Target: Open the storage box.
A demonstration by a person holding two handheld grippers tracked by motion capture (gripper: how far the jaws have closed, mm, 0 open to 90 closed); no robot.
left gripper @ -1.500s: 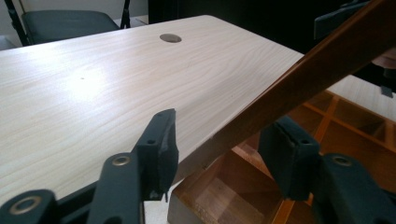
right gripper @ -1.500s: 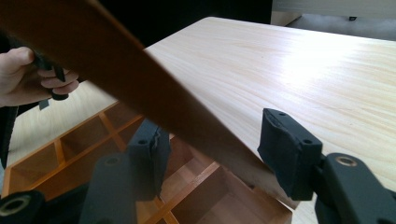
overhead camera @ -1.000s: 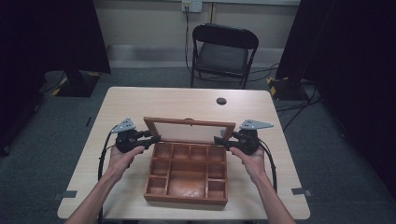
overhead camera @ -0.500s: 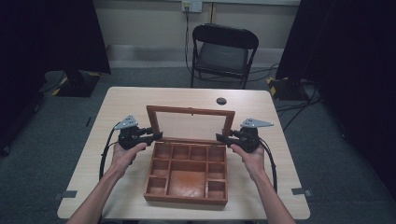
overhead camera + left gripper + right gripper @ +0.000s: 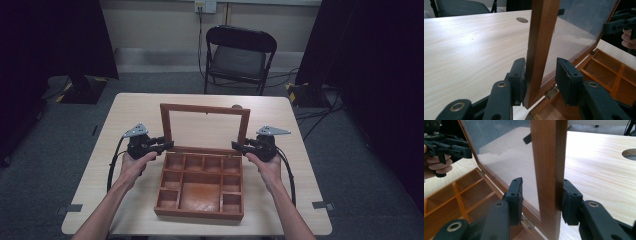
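**Glass-lidded wooden box, lid nearly upright**

On the pale table (image 5: 125, 115) sits the compartmented wooden box (image 5: 200, 187), near the person's edge, its glass lid (image 5: 205, 127) raised almost vertical on brass hinges (image 5: 551, 92). Opening looks to be the step in hand; next, both sides must swing together. Each side rail stands between spread jaws: left gripper (image 5: 540, 75) touching on its outer jaw alone, right gripper (image 5: 541, 197) likewise unclamped.

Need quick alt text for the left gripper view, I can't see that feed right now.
The left gripper straddles the side rail of the glass-paned wooden lid, one jaw touching the wood, the other standing apart. Below lie a brass hinge and the compartmented wooden box on the pale wooden table.
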